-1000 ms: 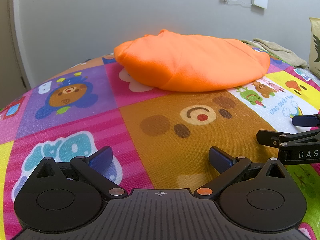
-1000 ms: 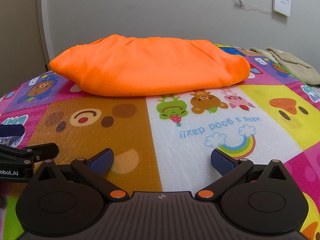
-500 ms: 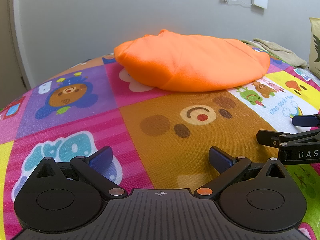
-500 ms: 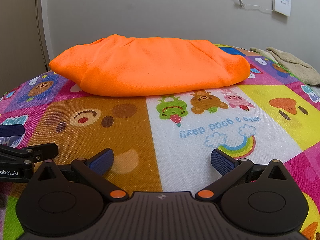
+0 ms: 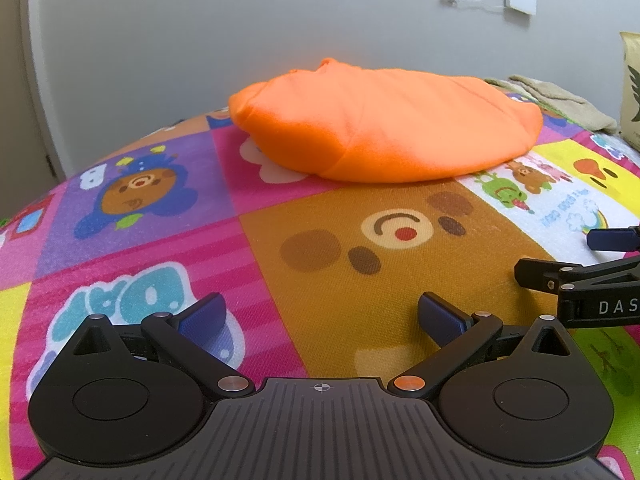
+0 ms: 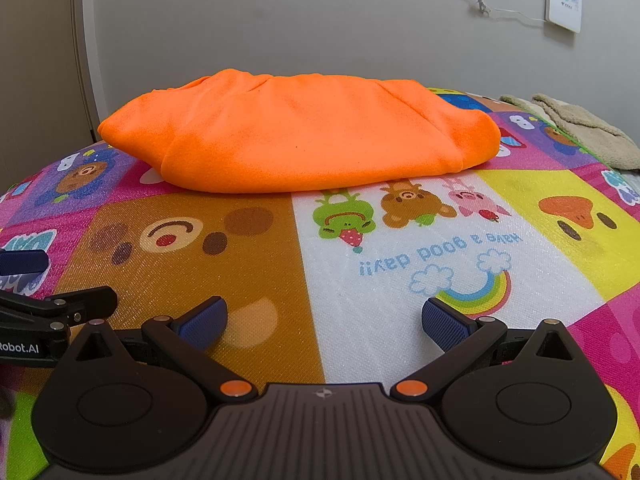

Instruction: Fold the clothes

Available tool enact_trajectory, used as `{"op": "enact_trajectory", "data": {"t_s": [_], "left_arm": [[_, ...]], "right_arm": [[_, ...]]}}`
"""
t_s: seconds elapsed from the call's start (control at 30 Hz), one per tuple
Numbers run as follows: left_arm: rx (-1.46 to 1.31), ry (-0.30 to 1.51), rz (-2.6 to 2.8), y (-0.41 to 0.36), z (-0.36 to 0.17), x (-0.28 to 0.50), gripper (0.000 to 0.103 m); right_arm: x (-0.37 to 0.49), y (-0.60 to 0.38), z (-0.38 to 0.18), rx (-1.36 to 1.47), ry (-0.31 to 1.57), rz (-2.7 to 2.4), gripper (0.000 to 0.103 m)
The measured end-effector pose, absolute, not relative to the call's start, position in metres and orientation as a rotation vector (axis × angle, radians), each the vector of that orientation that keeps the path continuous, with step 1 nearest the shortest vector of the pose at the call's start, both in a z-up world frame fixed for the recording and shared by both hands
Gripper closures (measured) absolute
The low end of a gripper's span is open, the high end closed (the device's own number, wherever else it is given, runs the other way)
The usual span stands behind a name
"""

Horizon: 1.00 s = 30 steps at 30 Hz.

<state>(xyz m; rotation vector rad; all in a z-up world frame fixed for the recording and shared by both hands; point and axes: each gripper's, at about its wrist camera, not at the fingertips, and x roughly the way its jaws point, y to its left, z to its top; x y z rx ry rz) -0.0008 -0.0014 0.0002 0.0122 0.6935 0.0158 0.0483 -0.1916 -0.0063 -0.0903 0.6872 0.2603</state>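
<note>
A folded orange garment lies in a compact bundle on a colourful cartoon mat; it also shows in the right wrist view. My left gripper is open and empty, low over the mat, well short of the garment. My right gripper is open and empty, also short of the garment. Each gripper shows at the edge of the other's view: the right one and the left one.
A beige towel lies on the mat at the far right. A grey wall stands close behind the garment, with a white box and a cable on it. A printed bag stands at the right edge.
</note>
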Motion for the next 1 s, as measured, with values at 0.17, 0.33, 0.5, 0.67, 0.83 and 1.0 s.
{"op": "enact_trajectory", "data": {"t_s": [0.17,0.33,0.5,0.67,0.83,1.0], "left_arm": [[0.006,0.695,0.015,-0.001,0.000,-0.001,0.000],[0.002,0.698,0.018,-0.002,0.000,0.000,0.000],[-0.013,0.735,0.023,-0.002,0.004,0.003,0.000],[0.006,0.794,-0.021,0.000,0.008,0.006,0.000],[0.004,0.818,-0.035,0.001,0.009,0.007,0.000],[0.020,0.806,-0.045,0.001,0.007,0.004,0.000]], "right_arm": [[0.046,-0.192,-0.006,-0.091,0.688,0.260,0.000],[0.053,-0.190,-0.006,-0.090,0.688,0.261,0.000],[0.049,-0.191,-0.006,-0.092,0.689,0.262,0.000],[0.048,-0.192,-0.006,-0.087,0.692,0.268,0.000],[0.054,-0.196,-0.002,-0.083,0.738,0.295,0.000],[0.057,-0.193,0.000,-0.119,0.770,0.312,0.000]]}}
